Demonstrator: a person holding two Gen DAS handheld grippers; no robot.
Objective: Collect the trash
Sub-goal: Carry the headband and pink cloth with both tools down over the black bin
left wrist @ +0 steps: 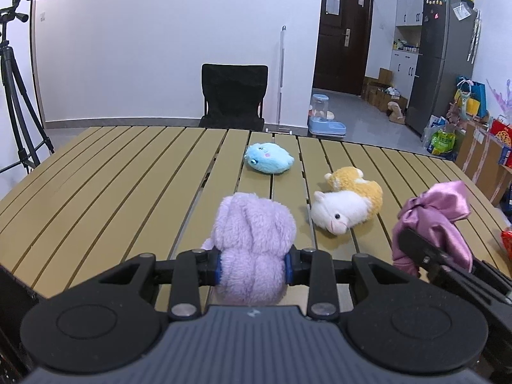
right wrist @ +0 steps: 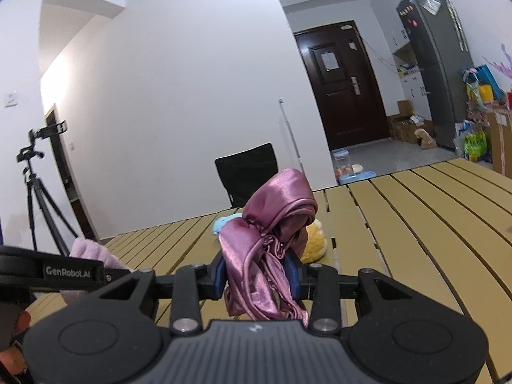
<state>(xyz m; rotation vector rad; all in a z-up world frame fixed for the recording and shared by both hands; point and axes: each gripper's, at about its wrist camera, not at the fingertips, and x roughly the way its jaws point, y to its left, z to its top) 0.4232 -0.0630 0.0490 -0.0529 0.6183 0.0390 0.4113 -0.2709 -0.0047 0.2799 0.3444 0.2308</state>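
Slatted tan bench (left wrist: 128,176) fills mid-frame; left gripper (left wrist: 252,264) jaws clamp a lilac plush toy (left wrist: 252,236) at lower centre; right gripper (right wrist: 257,276) jaws clamp bunched mauve satin cloth (right wrist: 275,224) at centre; blue plush (left wrist: 268,158) and yellow-white plush (left wrist: 347,203) lie beyond on the bench.

White lettering read "GenRobot.AI" — printed on the black side of the left gripper (right wrist: 252,275) body, seen at the left edge of the right wrist view. Papers taped to the dark door (right wrist: 348,86) and magnets on the grey fridge (left wrist: 441,60) carried marks too small to read — no other text was legible.
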